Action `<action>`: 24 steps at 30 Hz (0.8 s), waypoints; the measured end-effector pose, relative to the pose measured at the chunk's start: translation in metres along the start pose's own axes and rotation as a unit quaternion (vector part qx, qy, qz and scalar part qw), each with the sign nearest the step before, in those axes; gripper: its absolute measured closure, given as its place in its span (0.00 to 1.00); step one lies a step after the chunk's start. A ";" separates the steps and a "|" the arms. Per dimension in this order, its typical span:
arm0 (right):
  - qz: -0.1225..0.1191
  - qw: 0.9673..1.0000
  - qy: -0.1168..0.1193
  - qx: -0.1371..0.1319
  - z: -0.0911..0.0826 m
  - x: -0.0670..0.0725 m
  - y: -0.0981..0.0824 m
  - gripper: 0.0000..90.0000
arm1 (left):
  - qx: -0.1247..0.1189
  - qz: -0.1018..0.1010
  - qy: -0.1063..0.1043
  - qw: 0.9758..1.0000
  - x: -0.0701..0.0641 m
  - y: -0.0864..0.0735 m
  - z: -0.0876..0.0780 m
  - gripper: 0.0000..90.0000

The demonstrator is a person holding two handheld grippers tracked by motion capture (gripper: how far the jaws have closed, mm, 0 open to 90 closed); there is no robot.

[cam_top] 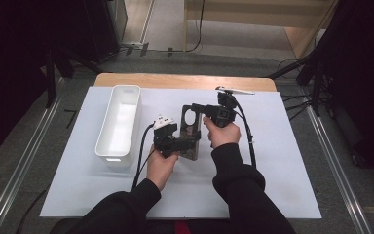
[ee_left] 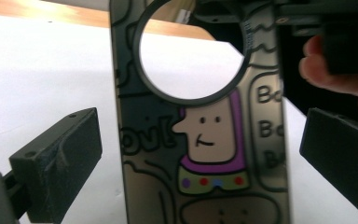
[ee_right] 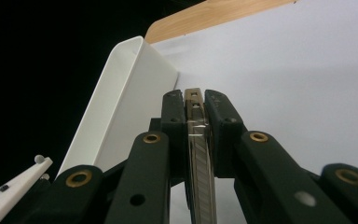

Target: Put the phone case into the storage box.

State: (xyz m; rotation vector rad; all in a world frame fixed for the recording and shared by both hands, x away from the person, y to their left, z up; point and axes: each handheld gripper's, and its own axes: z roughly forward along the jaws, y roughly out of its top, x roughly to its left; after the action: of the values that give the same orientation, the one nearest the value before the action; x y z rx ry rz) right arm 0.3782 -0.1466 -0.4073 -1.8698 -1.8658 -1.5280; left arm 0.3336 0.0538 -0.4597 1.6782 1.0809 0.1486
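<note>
We hold the flat dark cartoon-printed door hanger [cam_top: 191,127] above the bench: right gripper [ee_right: 195,100] fingers clamp its edge, left gripper [ee_left: 200,149] fingers stand open around it. The long white plastic bin [cam_top: 119,122] sits empty beside us; nothing's placed yet.

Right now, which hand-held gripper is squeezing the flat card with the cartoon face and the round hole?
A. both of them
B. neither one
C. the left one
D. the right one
D: the right hand-held gripper pinches the card edge-on, while the left hand-held gripper stands wide open on either side of it.
</note>
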 end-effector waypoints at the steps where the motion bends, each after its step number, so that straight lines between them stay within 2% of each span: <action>1: -0.002 1.000 0.001 0.000 -0.001 0.000 0.000 0.86 | 0.004 -0.001 -0.004 1.000 0.000 0.001 -0.001 0.00; 11: -0.020 1.000 0.003 0.001 -0.010 -0.004 0.001 0.86 | 0.030 -0.010 -0.025 0.999 0.002 0.010 -0.011 0.00; 19: -0.044 0.999 0.008 0.002 -0.018 -0.007 0.001 0.86 | 0.060 -0.002 -0.023 0.998 0.000 0.015 -0.014 0.00; 21: -0.048 0.999 0.010 0.005 -0.021 -0.007 0.000 0.86 | 0.061 -0.002 -0.029 0.998 0.001 0.015 -0.015 0.00; 23: -0.051 0.999 0.012 0.007 -0.023 -0.006 0.000 0.86 | 0.065 -0.004 -0.027 0.998 0.001 0.016 -0.016 0.00; 24: -0.053 0.998 0.014 0.007 -0.024 -0.006 0.000 0.86 | 0.070 -0.001 -0.019 0.997 0.002 0.017 -0.016 0.01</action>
State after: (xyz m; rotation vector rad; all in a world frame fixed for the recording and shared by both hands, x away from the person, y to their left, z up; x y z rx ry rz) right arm 0.3665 -0.1667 -0.3995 -1.7601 -1.9872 -1.5584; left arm 0.3348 0.0660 -0.4403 1.7973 1.0858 0.0395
